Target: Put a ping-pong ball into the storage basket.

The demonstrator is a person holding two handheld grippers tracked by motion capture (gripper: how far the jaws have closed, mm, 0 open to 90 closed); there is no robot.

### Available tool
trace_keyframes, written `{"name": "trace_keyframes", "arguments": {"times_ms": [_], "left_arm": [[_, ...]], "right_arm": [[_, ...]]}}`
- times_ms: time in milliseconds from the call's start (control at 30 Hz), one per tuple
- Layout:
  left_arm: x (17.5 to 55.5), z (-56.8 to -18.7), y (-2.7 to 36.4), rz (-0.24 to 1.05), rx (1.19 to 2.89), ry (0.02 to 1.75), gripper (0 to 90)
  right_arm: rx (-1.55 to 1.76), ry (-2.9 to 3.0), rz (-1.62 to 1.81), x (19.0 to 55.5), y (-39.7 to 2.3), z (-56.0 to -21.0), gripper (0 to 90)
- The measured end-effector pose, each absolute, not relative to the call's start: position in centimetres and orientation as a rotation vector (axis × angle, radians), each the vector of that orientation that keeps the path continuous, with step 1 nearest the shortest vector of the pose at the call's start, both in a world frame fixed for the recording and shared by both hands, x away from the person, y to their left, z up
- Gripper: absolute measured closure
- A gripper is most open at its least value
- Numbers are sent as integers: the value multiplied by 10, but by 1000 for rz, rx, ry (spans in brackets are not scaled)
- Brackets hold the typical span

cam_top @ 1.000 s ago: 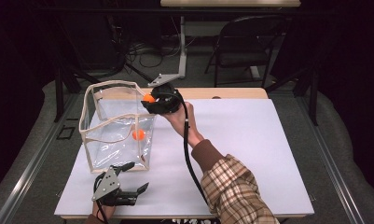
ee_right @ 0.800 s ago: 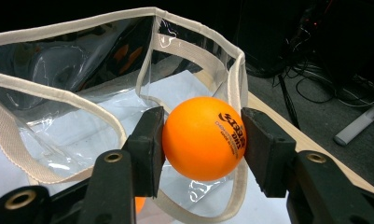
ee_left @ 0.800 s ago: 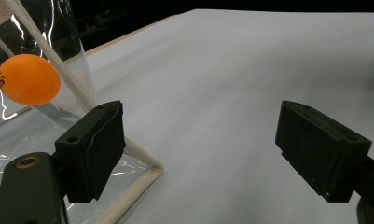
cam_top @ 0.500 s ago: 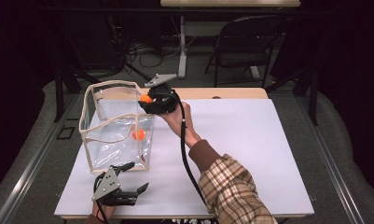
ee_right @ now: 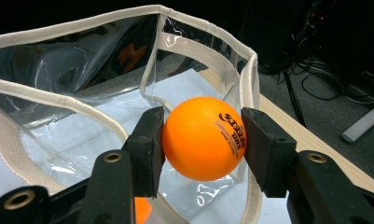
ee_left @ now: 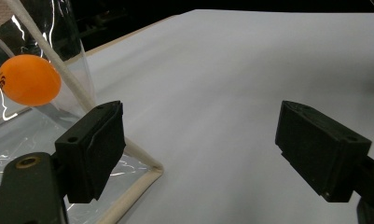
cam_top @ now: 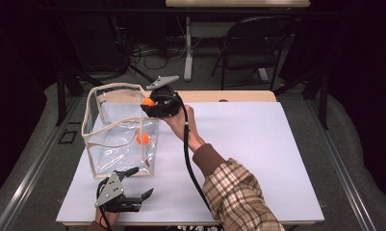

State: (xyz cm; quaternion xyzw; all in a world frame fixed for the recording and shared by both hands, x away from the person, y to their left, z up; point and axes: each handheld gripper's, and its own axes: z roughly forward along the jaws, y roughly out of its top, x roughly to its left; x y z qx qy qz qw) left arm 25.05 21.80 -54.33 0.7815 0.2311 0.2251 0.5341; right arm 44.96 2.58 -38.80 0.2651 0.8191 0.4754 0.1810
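A white-topped rectangular table [cam_top: 258, 159] with a pale wooden edge carries everything here, and on its left half stands a clear plastic box-shaped bag with cream fabric trim and handles [cam_top: 119, 130], open at the top, its near corner also showing at the left of the left gripper view [ee_left: 82, 93]. In the right gripper view the same bag [ee_right: 128, 56] lies below and beyond the jaws, its trimmed rim curving round the opening. The person's right arm, in a brown cuff and plaid sleeve [cam_top: 238, 192], reaches up from the bottom of the high view to the bag's far right corner. There the right gripper [cam_top: 151, 104], black with a grey three-cornered plate on top and a black cable trailing back along the arm, is clenched on an orange table-tennis ball with dark printed lettering [ee_right: 204, 137]; both pads press the ball's sides, and it hangs over the bag's rim at that corner [cam_top: 148, 102]. The left gripper [cam_top: 135, 185] rests low near the table's front left edge, just in front of the bag, with its jaws spread wide and nothing between them, as the left gripper view [ee_left: 198, 149] shows over bare tabletop. A second orange ball [cam_top: 143, 139] lies inside the bag near its right wall, seen through the clear plastic [ee_left: 28, 79].
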Motion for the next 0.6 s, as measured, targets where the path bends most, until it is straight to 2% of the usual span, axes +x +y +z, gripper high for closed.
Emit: {"name": "trace_keyframes", "arguments": {"times_ms": [433, 533, 600], "left_arm": [[250, -543, 218, 537, 1861, 552, 158], [250, -543, 219, 535, 1858, 550, 159], [250, -543, 219, 536, 1860, 550, 159]], "right_arm": [[770, 2340, 1316, 455, 35, -391, 501], [799, 2362, 1298, 458, 36, -392, 375], [802, 2361, 1302, 458, 33, -391, 328]]}}
